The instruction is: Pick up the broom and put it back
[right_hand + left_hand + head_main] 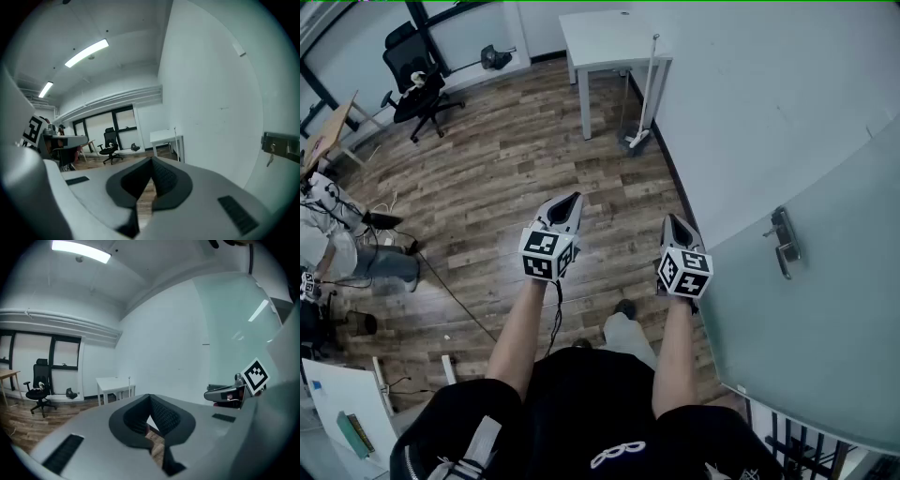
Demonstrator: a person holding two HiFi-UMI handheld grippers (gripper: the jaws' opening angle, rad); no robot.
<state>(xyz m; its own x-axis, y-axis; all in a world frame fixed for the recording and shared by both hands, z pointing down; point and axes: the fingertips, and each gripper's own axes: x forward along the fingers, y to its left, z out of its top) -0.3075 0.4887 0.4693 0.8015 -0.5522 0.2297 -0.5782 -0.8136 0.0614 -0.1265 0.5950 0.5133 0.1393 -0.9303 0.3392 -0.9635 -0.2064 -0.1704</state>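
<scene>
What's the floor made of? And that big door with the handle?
The floor looks like wood planks or wood-look laminate: brown grain in staggered strips, matte. The door looks like frosted glass: pale, smooth, cloudy. Its handle seems grey metal with a dull shine.

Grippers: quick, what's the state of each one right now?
Left gripper: closed, holding nothing.
Right gripper: closed, holding nothing.
</scene>
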